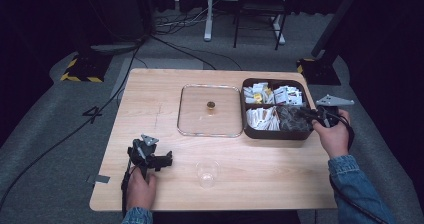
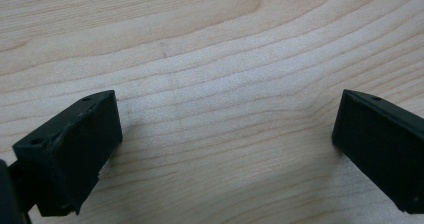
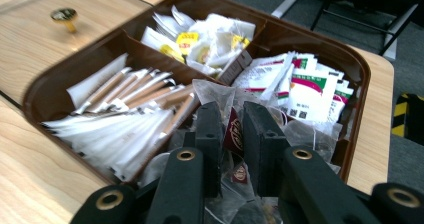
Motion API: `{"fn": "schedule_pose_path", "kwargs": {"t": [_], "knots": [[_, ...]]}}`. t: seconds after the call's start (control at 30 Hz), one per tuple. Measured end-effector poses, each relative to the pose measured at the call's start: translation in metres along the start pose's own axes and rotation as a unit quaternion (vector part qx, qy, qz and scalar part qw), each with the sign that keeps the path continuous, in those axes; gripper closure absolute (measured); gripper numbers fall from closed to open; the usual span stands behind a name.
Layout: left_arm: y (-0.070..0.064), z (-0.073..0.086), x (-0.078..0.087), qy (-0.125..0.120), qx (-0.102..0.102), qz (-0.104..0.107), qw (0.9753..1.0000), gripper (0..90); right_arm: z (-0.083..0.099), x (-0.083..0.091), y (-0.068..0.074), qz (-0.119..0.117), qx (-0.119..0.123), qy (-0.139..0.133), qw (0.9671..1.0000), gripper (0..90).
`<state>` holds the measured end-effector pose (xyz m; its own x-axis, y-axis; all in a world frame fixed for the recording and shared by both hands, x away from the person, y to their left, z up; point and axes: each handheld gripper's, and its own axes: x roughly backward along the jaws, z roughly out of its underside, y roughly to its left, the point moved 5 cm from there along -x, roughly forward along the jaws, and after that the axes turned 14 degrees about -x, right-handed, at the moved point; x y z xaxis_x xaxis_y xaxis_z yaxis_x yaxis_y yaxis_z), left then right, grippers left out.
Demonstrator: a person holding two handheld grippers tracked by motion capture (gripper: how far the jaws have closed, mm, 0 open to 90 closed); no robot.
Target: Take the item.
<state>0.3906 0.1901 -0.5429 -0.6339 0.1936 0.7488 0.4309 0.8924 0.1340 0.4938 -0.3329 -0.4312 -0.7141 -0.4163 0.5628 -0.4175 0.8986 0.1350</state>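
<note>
- We see the right hand-held gripper point(image 3: 232, 134) grasping a clear sachet point(image 3: 233, 129) with a dark red label, in the near-right compartment of the brown box point(image 1: 274, 133).
- We see the left hand-held gripper point(image 2: 227, 144) released, jaws wide apart, low over the bare tabletop point(image 2: 210, 49), near a clear cup point(image 1: 207, 173).

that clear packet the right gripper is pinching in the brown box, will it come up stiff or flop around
Probably floppy: the clear packet looks like thin crinkled film, so its free end should droop below the right gripper. Likely light, since it is small and lies loosely on its neighbours. The film looks glossy, so it may slip, or drag a neighbouring packet out of the brown box.
</note>
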Motion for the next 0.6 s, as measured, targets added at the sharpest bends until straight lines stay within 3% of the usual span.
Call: {"fn": "schedule_pose_path", "kwargs": {"t": [0.27, 0.6], "knots": [[0.0, 0.0, 0.0, 0.0, 0.0, 0.0, 1.0, 0.0, -0.007, 0.014, 0.014, -0.031, -0.005, -0.019, 0.9993, 79.0], [0.0, 0.0, 0.0, 0.0, 0.0, 0.0, 1.0, 0.0, -0.018, 0.034, 0.043, -0.075, 0.002, -0.037, 0.9965, 79.1]]}}
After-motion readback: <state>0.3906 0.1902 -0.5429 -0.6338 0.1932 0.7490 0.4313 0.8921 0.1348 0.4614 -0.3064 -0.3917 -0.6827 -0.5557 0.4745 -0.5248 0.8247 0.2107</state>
